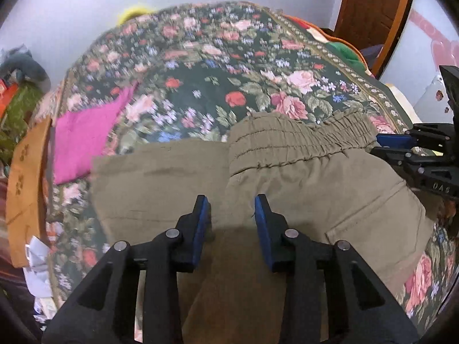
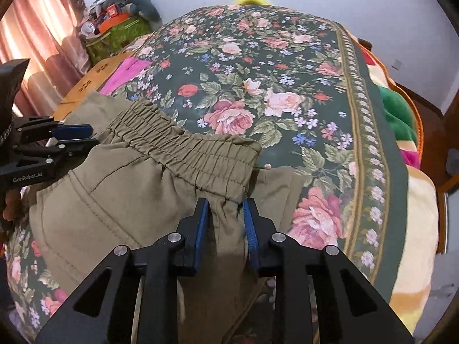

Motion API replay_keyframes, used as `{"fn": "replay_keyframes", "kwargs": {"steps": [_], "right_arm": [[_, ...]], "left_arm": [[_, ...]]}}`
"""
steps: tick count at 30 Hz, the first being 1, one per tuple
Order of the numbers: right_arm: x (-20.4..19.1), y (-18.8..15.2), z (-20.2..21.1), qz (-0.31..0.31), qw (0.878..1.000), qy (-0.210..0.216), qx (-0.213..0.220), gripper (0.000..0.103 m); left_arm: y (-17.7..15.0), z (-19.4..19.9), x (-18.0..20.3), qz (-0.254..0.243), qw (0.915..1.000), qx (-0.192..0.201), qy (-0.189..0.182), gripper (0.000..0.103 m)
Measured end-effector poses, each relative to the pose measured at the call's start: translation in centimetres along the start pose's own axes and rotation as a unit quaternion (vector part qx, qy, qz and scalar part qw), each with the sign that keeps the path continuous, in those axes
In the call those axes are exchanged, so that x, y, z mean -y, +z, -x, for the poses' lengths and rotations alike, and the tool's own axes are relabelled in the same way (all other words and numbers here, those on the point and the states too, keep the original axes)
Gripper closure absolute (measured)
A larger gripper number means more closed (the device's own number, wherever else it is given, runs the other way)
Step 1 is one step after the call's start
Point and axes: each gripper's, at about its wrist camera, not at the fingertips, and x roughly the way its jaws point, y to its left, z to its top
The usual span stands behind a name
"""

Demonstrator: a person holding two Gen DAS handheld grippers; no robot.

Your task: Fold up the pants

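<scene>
Here a floral bedspread (image 2: 287, 91) is covering the whole bed, and the olive pants (image 1: 301, 177) are lying on its near part, folded over, with the gathered elastic waistband (image 2: 183, 149) bunched and lifted along the far edge. A pink cloth (image 1: 86, 140) is lying flat on the spread well to the left of the pants, beside an orange-brown sheet (image 1: 25, 177) that is hanging at the bed's left side. Green and striped blankets (image 2: 401, 120) are showing past the spread's right border.

The left gripper (image 1: 231, 200) is hovering low over the pants near the left end of the waistband, its blue-padded fingers (image 1: 200, 223) standing apart with only flat cloth beneath the gap. In the right wrist view it is coming in level from the side, fingertips at the waistband's end.

The right gripper (image 2: 225, 203) is pointing forward over the other end of the waistband, its pads (image 2: 200, 229) pressing in on a raised fold of the pants just below the elastic. Nothing is lying between either gripper and the cloth.
</scene>
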Motion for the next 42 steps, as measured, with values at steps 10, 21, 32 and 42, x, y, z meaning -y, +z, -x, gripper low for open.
{"fn": "replay_keyframes", "kwargs": {"steps": [10, 21, 32, 42], "right_arm": [[0.8, -2.2, 2.2, -0.035, 0.999, -0.017, 0.009, 0.041], [3.0, -3.6, 1.0, -0.118, 0.992, 0.032, -0.006, 0.03], [3.0, -2.2, -1.2, -0.123, 0.991, 0.058, -0.018, 0.036], [1.9, -1.9, -1.5, -0.109, 0.993, 0.049, -0.003, 0.083]], "left_arm": [[-2.6, 2.6, -5.8, 0.062, 0.9973, 0.014, 0.038, 0.061], [-4.6, 0.0, -8.0, 0.139, 0.9883, -0.036, -0.052, 0.046], [-3.2, -1.5, -7.8, 0.144, 0.985, -0.039, -0.087, 0.044], [-2.6, -1.0, -6.9, 0.138, 0.9877, -0.02, -0.071, 0.091]]}}
